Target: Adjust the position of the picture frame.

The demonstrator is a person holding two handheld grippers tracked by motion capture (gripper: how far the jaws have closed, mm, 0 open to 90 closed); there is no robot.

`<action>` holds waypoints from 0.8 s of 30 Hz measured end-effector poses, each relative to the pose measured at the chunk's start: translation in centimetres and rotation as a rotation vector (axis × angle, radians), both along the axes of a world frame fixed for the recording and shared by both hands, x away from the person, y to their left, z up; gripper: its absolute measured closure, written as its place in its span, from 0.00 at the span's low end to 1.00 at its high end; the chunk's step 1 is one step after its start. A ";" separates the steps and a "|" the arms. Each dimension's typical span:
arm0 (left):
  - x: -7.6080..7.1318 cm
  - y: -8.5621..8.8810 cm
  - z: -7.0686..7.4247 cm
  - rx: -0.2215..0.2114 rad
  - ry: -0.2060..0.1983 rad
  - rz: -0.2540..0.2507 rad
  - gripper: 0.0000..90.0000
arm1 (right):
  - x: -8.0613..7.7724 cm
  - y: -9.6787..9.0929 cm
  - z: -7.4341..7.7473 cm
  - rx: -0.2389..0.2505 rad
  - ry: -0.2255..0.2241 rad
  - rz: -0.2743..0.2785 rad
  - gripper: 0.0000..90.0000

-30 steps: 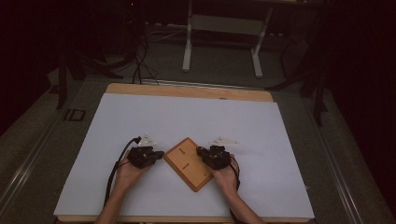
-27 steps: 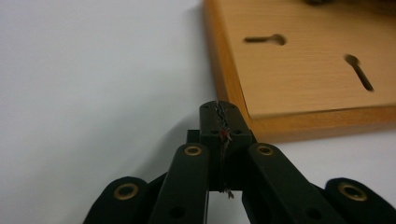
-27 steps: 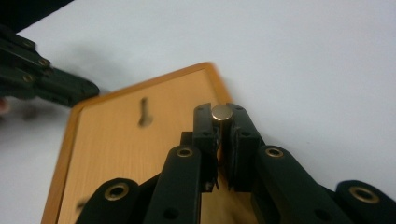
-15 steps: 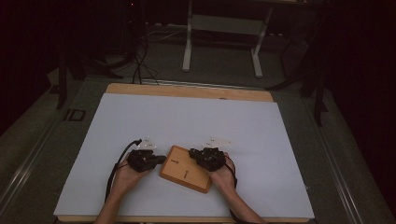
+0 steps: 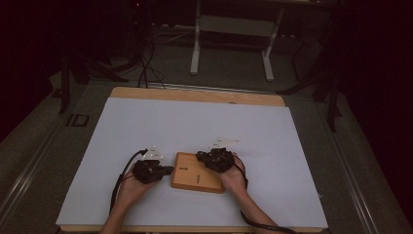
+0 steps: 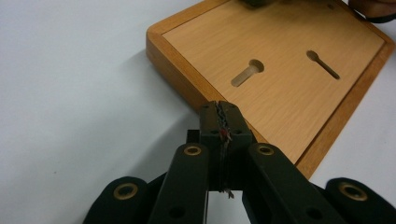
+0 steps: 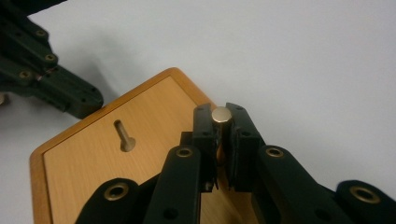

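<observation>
A wooden board (image 5: pixel 197 179) with two keyhole slots lies flat on the white table (image 5: pixel 195 126) near its front edge. My left gripper (image 5: pixel 168 169) is shut, and its tips (image 6: pixel 220 109) sit at the board's (image 6: pixel 289 88) left edge, near one slot (image 6: pixel 247 73). My right gripper (image 5: pixel 200 157) reaches over the board's far right part. In the right gripper view its jaws (image 7: pixel 221 122) are shut on a small metal peg (image 7: pixel 221 114) that stands upright above the board's (image 7: pixel 93 172) corner. My left gripper (image 7: pixel 70 95) also appears there, beyond another slot (image 7: pixel 123 135).
A white sheet covers the table, with a wooden strip (image 5: pixel 195 95) bare along the far edge. Beyond it stand a metal frame's legs (image 5: pixel 197 44) and cables (image 5: pixel 143 68) on the dark floor. A cable (image 5: pixel 122 175) loops from the left gripper.
The board has turned from lying cornerwise to lying nearly square with the table's front edge. The right gripper has shifted left over the board, while the left gripper has stayed at the left edge.
</observation>
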State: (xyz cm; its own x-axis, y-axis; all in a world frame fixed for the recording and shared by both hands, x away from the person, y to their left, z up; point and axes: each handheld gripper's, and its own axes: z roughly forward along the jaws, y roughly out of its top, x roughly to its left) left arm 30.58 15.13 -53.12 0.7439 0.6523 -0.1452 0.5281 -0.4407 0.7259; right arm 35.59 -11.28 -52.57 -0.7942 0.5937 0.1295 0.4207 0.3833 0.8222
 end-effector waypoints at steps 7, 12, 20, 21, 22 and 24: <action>0.1 -0.1 -0.1 0.011 0.004 0.001 0.98 | 0.4 0.1 -0.3 -0.004 0.027 -0.010 0.93; 0.0 -0.1 -0.1 0.020 -0.001 -0.004 0.99 | 0.7 0.0 -0.3 -0.004 0.028 0.019 0.93; -0.3 0.3 0.1 0.011 0.005 -0.005 0.97 | 1.1 0.3 -0.4 -0.006 0.019 0.075 0.93; -0.3 0.3 0.1 0.012 0.004 -0.005 0.97 | 1.1 0.4 -0.4 -0.008 0.016 0.081 0.93; -0.2 0.3 0.1 0.011 0.002 -0.002 0.96 | 1.2 0.4 -0.4 -0.009 0.020 0.084 0.93; -0.2 0.3 0.0 0.012 0.000 0.003 0.96 | 1.1 0.4 -0.3 -0.010 0.022 0.074 0.93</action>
